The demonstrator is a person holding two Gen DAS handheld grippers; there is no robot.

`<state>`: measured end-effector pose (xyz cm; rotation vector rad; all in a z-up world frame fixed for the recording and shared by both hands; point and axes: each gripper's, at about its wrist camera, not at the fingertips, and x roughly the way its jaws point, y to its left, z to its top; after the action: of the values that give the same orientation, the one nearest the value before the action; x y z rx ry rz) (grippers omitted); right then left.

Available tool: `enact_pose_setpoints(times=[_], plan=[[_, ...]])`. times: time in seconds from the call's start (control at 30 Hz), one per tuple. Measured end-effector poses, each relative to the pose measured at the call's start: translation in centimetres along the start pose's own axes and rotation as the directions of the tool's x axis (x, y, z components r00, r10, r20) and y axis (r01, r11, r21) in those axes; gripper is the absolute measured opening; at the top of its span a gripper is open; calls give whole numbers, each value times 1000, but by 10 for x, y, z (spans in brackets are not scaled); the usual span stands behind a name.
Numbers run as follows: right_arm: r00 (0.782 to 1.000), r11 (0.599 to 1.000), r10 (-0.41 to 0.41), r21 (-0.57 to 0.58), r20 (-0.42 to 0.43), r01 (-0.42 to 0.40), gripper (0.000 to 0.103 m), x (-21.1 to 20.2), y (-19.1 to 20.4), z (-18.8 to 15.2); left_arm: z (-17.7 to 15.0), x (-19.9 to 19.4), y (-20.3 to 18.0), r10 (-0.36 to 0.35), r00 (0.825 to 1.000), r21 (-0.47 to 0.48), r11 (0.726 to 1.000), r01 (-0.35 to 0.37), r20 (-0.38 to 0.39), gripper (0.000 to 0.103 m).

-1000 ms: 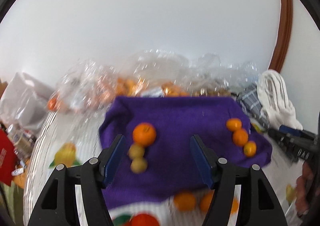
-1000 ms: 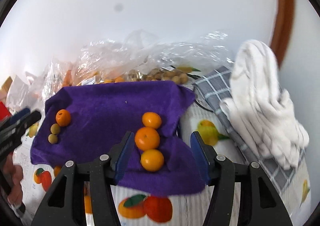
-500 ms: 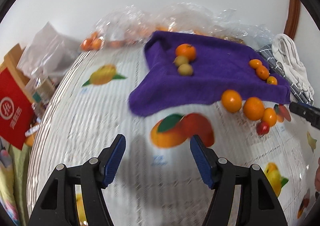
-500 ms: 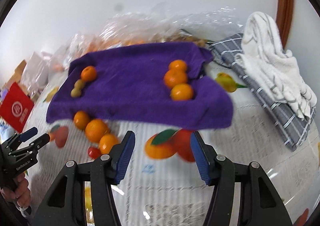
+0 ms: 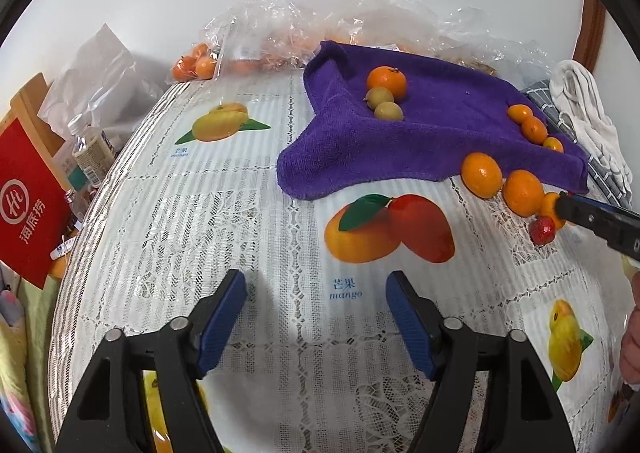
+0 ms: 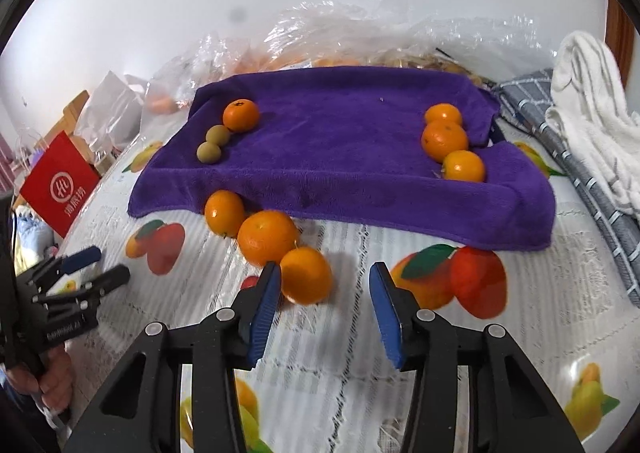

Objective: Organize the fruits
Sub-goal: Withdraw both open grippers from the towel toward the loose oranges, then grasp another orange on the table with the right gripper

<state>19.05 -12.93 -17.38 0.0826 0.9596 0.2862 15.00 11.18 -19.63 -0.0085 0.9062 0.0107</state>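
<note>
Three oranges (image 6: 266, 239) lie in a touching row on the fruit-printed lace tablecloth (image 6: 352, 365), just in front of the near hem of a purple towel (image 6: 340, 157); the nearest orange (image 6: 306, 275) sits at the mouth of the right gripper (image 6: 322, 307), against the inner side of its left finger and apart from the right one. The jaws of this gripper are closing, with the orange partly between them but not yet pressed on both sides. A small red fruit (image 5: 542, 230) lies beside the row, largely hidden behind the left finger in the right wrist view. On the towel, one orange (image 6: 241, 115) and two small yellow-green fruits (image 6: 213, 145) form a line at its left side, and three more oranges (image 6: 445, 141) form a line at its right side. The left gripper (image 5: 316, 317) hovers over bare tablecloth well short of the towel, its jaws opening with nothing between them. Clear plastic bags (image 6: 360, 41) holding further fruit stand behind the towel against the wall; white cloth (image 6: 592, 109) on a grey checked cloth (image 6: 568, 157) lies to the right, and a red paper bag (image 6: 60, 183) stands beyond the table's left edge.
</note>
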Motion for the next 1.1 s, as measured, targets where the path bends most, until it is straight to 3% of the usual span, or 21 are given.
enact_pose_setpoints(times=[0.13, 0.27, 0.4, 0.5, 0.57, 0.7, 0.87, 1.07, 1.1], plan=[[997, 997, 66, 38, -36, -64, 44, 11, -2, 4, 1, 1, 1, -6, 1000, -4, 1000, 6, 0, 76], [994, 993, 107, 46, -38, -105, 31, 10, -2, 4, 1, 1, 1, -7, 1000, -8, 1000, 7, -1, 76], [999, 999, 42, 28, 5, -42, 31, -9, -10, 2, 1, 1, 0, 2, 1000, -1, 1000, -2, -4, 76], [995, 994, -95, -48, 35, 96, 31, -22, -13, -4, 1, 1, 0, 2, 1000, 1, 1000, -2, -4, 76], [991, 987, -134, -85, 26, 135, 31, -22, -16, -10, 1, 1, 0, 3, 1000, 2, 1000, -3, -5, 76], [993, 989, -119, -92, 3, 119, 31, -14, -21, -21, 1, 1, -1, -2, 1000, 2, 1000, 2, -7, 78], [995, 991, -100, -92, -3, 99, 32, -5, -21, -29, 2, 4, 2, 8, 1000, -11, 1000, -9, -22, 90], [991, 987, -136, -80, 15, 137, 31, -4, -21, -28, 1, 4, 4, 20, 999, -25, 999, -21, -29, 93], [991, 987, -131, -87, 16, 132, 31, -5, -21, -28, 1, 4, 4, 34, 999, -32, 999, -35, -35, 98]])
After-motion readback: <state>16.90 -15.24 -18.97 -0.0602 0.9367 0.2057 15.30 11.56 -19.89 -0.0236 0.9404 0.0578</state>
